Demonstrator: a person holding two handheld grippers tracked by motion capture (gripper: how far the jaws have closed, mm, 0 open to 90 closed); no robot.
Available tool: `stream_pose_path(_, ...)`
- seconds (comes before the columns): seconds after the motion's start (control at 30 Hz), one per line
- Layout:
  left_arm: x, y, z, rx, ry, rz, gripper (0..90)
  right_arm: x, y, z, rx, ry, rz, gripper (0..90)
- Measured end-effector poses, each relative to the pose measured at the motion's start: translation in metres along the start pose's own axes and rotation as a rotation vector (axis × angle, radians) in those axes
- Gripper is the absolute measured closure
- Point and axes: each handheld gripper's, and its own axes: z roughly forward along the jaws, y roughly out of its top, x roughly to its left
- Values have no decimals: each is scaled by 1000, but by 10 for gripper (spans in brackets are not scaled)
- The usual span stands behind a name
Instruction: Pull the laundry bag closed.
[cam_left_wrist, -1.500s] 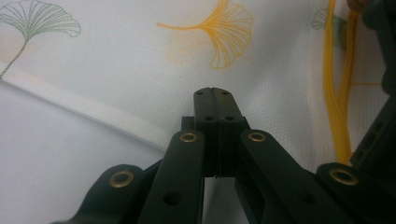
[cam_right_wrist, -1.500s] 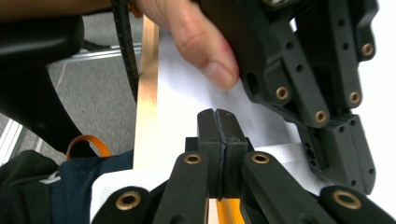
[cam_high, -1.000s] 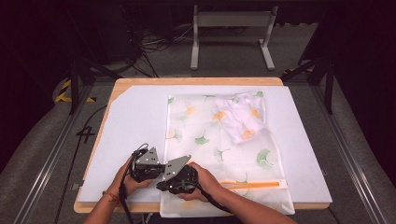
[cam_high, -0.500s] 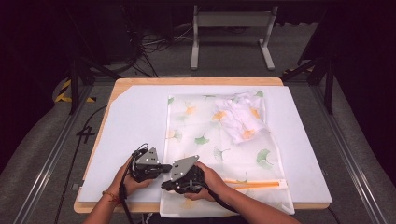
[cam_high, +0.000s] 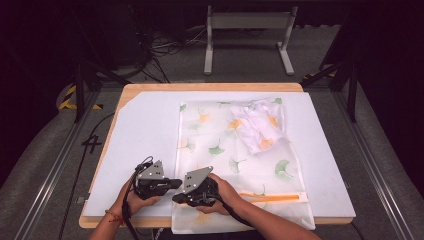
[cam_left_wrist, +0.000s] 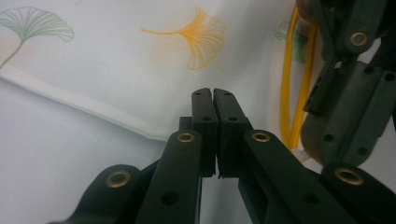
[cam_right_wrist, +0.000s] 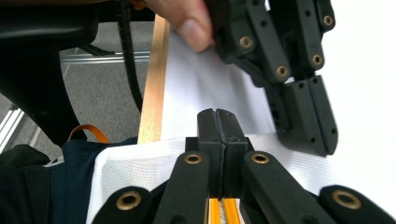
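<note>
Working the laundry bag's zipper end

We keep both hand-held grippers, left (cam_high: 176, 183) and right (cam_high: 176, 198), jaws together, at the mesh bag (cam_high: 235, 165) by the tabletop's near edge, probably to reach its orange zipper (cam_high: 272, 197).

No lettering, label or brand can be read anywhere — not on the mesh bag (cam_high: 235, 150), whose print is ginkgo leaves, no words, nor on either gripper. The one sign-like mark is a dark shape resembling a "4" on the grey floor (cam_high: 92, 143), at about nine o'clock from the table (cam_high: 150, 90) — too blurred to be sure of.
</note>
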Motion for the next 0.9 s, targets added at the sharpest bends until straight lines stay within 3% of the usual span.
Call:
stream_pose_path(0.07, -4, -1, 6, 39, 10, 14, 870, 0, -1, -1, -4, 0, 11, 900)
stream_pose_path(0.17, -7, 0, 5, 59, 41, 58, 883, 0, -2, -1, -1, 7, 7, 900)
stream_pose_path(0.3, -6, -1, 4, 68, 58, 71, 898, -2, -5, -3, -5, 19, 10, 900)
stream_pose_path(0.8, -5, -1, 3, 72, 62, 64, 900, 1, -11, -10, -3, -14, 13, 900)
stream_pose_path(0.9, -4, -1, 3, 78, 62, 74, 900, 3, -10, -5, 22, -21, -3, 900)
